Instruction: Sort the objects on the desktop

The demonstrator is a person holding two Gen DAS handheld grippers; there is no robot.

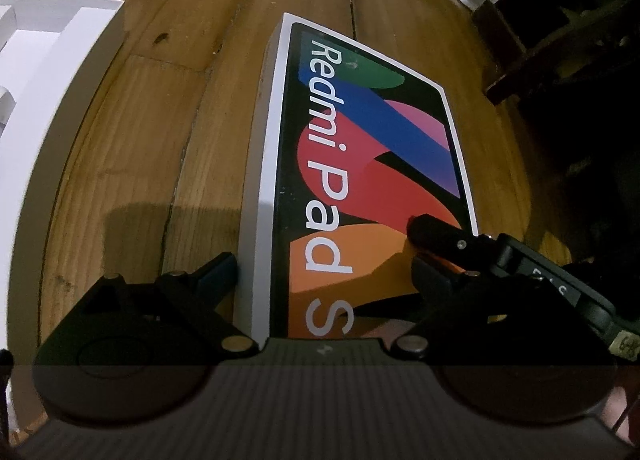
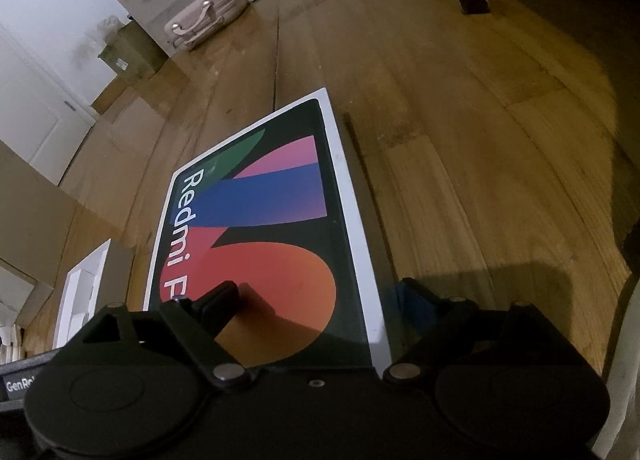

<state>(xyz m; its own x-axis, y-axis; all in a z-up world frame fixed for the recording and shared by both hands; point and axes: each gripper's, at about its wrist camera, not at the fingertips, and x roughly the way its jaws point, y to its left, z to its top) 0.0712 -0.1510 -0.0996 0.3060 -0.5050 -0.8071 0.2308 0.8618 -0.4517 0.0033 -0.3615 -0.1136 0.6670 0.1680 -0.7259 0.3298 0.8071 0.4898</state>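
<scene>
Straddling the near edge of the stiff, smooth tablet box (image 1: 372, 179), both hand-held grippers, left (image 1: 320, 272) and right (image 2: 320, 300), are held wide open, nothing gripped; its rigid edges should be clamped.

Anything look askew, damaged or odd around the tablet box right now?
Nothing stands out. The tablet box lies flat and intact on the wooden floor, with both open grippers straddling its near corners.

The left hand-held gripper (image 1: 320, 260) was matte black, with angular finger links, round silver pivot screws and a grey ribbed body beneath. The right hand-held gripper (image 2: 320, 296) matched it, with two disc-shaped housings; blue showed on one finger, perhaps a pad.
</scene>
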